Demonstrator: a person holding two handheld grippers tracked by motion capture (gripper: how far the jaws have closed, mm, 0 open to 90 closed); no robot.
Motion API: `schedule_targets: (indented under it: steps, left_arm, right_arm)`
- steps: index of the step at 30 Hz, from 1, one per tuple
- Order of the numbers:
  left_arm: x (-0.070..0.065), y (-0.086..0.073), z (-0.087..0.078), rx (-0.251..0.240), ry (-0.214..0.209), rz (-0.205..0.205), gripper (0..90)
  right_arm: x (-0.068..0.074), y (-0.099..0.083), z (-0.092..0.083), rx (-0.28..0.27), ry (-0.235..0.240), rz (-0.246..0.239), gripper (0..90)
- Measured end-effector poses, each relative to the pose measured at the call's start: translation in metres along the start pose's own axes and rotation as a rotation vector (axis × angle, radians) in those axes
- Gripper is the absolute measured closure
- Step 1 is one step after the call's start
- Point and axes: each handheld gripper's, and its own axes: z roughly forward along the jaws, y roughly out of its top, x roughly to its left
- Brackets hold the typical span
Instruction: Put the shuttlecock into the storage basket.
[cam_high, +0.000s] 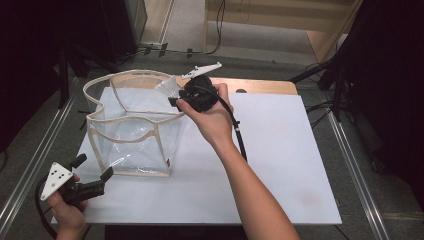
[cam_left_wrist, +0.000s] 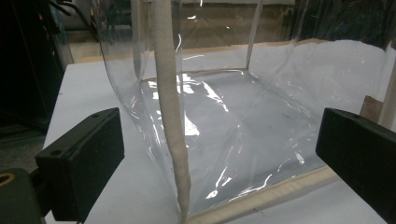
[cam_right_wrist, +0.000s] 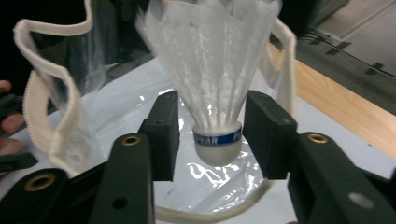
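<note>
While a clear bag (cam_high: 132, 132) with cream trim is stood open near the left edge of the white table (cam_high: 280, 165), nothing can be seen inside it. Over its far rim, a shuttlecock (cam_right_wrist: 215, 88) is seen between the right gripper's (cam_right_wrist: 211, 133) slightly parted jaws; contact cannot be told. By the near-left corner, the left gripper (cam_high: 92, 172) is held wide.

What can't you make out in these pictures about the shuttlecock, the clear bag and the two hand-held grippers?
- Shuttlecock: whether the right hand-held gripper actually pinches its cork; small gaps show beside it in the right gripper view. In the high view the hand hides it.
- Clear bag: the left gripper view's top edge cuts off its rim.
- Blue band lettering: blurred.
</note>
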Motion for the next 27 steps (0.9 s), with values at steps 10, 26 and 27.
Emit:
schedule_targets:
  steps: [10, 26, 27]
  left_arm:
    - [0.0, 0.0, 0.0, 0.001, 0.001, -0.001, 1.8]
    - [0.0, 0.0, 0.001, 0.001, 0.0, -0.003, 1.8]
    - [0.0, 0.0, 0.001, 0.002, 0.001, -0.002, 1.8]
  right_arm:
    - [0.001, 0.0, -0.006, -0.031, 0.044, -0.03, 11.6]
    - [-0.002, -0.017, -0.025, -0.097, -0.009, -0.038, 0.0]
    - [-0.003, -0.019, -0.027, -0.106, -0.01, -0.036, 0.0]
